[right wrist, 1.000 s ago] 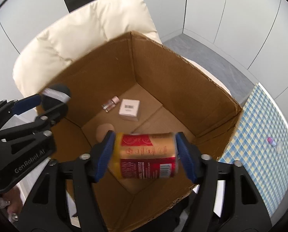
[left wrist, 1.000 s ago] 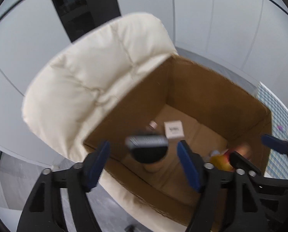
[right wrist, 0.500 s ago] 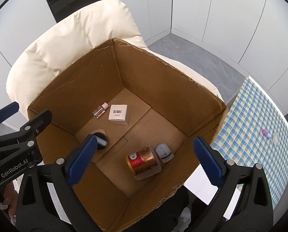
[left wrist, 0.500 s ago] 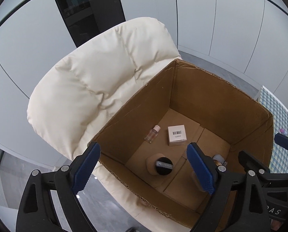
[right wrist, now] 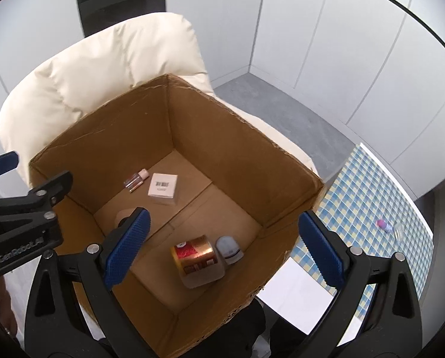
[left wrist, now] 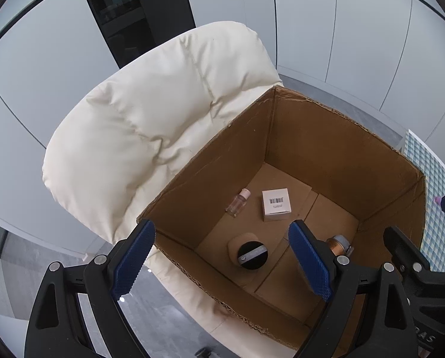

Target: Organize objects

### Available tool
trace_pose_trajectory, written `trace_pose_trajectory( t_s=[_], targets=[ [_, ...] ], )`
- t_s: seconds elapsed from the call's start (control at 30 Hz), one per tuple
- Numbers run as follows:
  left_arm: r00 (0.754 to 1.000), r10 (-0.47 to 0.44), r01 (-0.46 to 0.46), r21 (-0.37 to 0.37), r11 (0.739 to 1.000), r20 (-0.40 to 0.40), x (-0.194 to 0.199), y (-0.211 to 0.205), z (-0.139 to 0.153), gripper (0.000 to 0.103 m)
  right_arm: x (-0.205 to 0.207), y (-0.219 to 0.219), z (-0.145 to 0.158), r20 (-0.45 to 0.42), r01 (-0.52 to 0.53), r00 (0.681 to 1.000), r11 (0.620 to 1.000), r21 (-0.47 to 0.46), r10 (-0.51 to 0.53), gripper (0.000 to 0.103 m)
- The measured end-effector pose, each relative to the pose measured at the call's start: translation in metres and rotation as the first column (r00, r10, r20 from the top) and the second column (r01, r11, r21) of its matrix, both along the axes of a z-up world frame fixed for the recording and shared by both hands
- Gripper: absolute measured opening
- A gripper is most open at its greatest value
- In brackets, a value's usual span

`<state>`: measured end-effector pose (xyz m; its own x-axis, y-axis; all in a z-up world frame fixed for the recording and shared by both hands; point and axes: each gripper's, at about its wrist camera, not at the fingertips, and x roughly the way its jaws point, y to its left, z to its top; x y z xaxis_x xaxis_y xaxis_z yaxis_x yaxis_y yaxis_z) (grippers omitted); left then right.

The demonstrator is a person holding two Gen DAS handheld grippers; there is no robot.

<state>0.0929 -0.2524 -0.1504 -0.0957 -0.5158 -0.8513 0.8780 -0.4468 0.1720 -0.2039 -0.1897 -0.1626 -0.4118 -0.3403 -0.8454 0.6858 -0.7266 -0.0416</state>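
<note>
Both tools hang over the open cardboard box [right wrist: 246, 155], which sits on a cream padded chair [left wrist: 150, 125]. Left tool [left wrist: 222, 259] has its jaws wide apart, nothing between them. Right tool [right wrist: 222, 247] likewise has its jaws spread wide with nothing between the pads; its jaws have just been opening, and the gold-and-red can [right wrist: 194, 253] now lies on the box floor below it.

Already in the box: the can on its side, long axis running roughly left to right in the right wrist view, with a small white-capped item [right wrist: 229, 247] touching its right end; a black-lidded round jar [left wrist: 250, 255] under the left tool; a white carton with a barcode [right wrist: 162, 188]; a small clear bottle with a pink cap [right wrist: 136, 180] lying flat just beside the carton, cap pointing toward the far wall.

What looks left to collect: a small pink-capped item [right wrist: 383, 224] and something clear just beside it, on the blue-checked worktop [right wrist: 371, 197]. It lies to the right of the box, well apart from both tools, outside the right tool's right finger. My reading is that the right hand is the nearer one. The item is too small to tell its axis or which way it points; it appears to lie flat.
</note>
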Motion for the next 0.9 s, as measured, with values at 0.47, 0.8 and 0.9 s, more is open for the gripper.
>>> trace_pose_trajectory(
  t_s=[0.47, 0.8, 0.9],
  targets=[
    [1.000, 0.027, -0.027, 0.028, 0.999, 0.005, 0.010, 0.018, 0.006, 0.091, 0.006, 0.022, 0.007, 0.086, 0.016, 0.996, 1.000, -0.009, -0.015, 0.101],
    [1.000, 0.010, -0.010, 0.021, 1.000, -0.022, 0.029, 0.064, 0.034, 0.091, 0.026, 0.065, 0.039, 0.023, 0.080, 0.997, 0.997, -0.014, -0.080, 0.101],
    [0.999, -0.001, 0.002, 0.018, 1.000, -0.033, 0.033, 0.079, 0.042, 0.091, 0.034, 0.079, 0.049, 0.011, 0.104, 0.995, 0.994, -0.015, -0.104, 0.102]
  ],
)
